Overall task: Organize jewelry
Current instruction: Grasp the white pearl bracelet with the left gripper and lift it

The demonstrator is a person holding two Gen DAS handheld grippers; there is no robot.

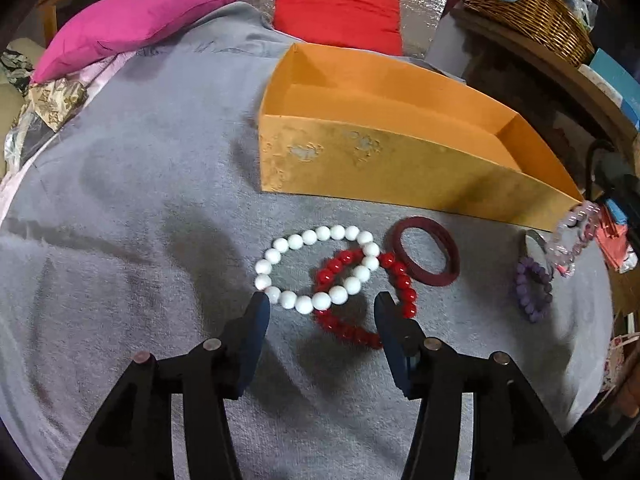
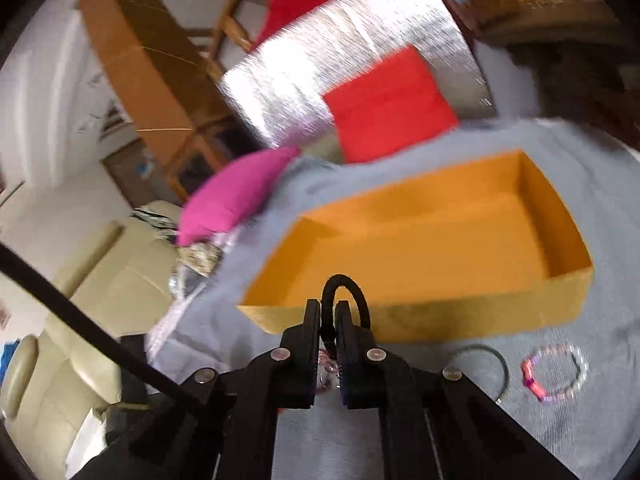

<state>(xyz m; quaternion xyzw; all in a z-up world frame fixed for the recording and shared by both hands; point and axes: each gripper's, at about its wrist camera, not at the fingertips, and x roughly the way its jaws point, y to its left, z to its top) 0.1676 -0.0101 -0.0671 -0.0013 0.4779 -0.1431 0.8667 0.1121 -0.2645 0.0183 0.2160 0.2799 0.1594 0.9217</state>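
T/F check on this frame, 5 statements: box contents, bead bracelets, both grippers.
1. The orange box holds no jewelry. True, as far as its visible floor shows.
2. The white bracelet lies apart from the red bracelet. False: they overlap, white on top.
3. The left gripper is clamped on the white bracelet. False: its jaws stand open around the two beaded bracelets.
4. The right gripper is shut on a black loop. True.
5. The dark red bangle sits inside the box. False: it lies on the grey cloth in front of the box.
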